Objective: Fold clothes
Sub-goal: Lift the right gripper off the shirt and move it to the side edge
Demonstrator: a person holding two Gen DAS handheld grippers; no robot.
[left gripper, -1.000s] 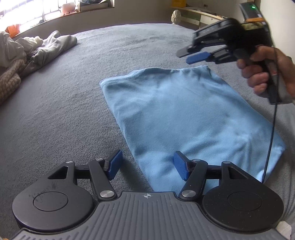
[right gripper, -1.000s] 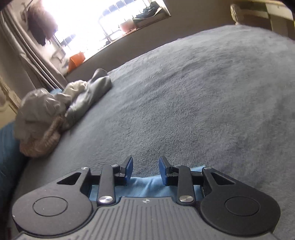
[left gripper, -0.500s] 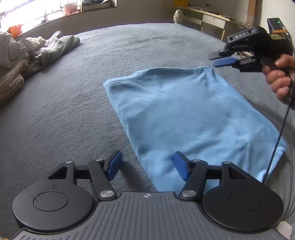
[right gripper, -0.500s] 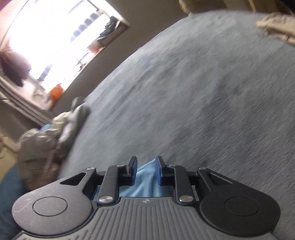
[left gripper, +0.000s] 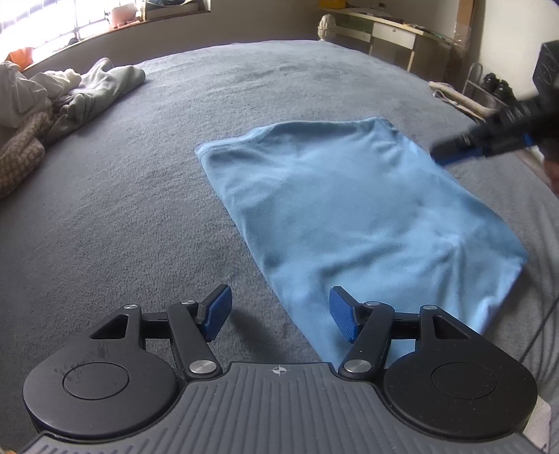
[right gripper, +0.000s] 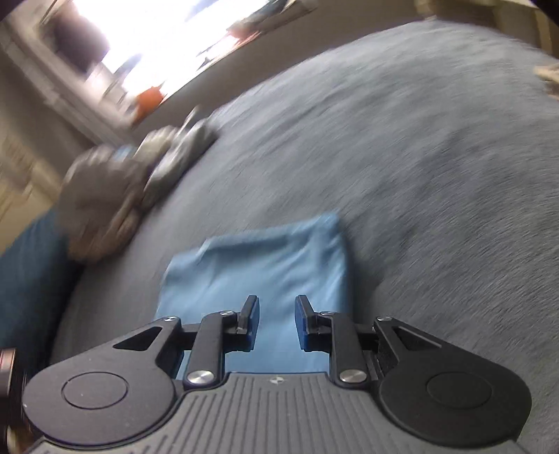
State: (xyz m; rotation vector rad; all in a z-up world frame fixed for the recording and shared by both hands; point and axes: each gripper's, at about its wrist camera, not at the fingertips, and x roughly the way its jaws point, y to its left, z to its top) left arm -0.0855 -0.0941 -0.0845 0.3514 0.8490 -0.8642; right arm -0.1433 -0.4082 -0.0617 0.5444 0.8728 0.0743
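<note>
A light blue garment (left gripper: 363, 216) lies folded flat in a rectangle on the grey blanket (left gripper: 139, 216). My left gripper (left gripper: 279, 310) hovers open over its near left edge, nothing between the blue pads. In the left wrist view my right gripper (left gripper: 464, 146) is a blurred dark shape at the garment's far right side, held by a hand at the frame edge. The right wrist view is motion-blurred: my right gripper (right gripper: 276, 321) is open and empty above the blue garment (right gripper: 258, 265).
A heap of grey, white and knitted brown clothes (left gripper: 45, 108) lies at the far left of the bed, blurred in the right wrist view as clothes (right gripper: 118, 188). A desk (left gripper: 387, 31) and shoe rack (left gripper: 489, 87) stand beyond the bed.
My right gripper has swung right and back from the garment's far edge and opened wider, its view now showing more of the garment. My left gripper stayed put, open.
</note>
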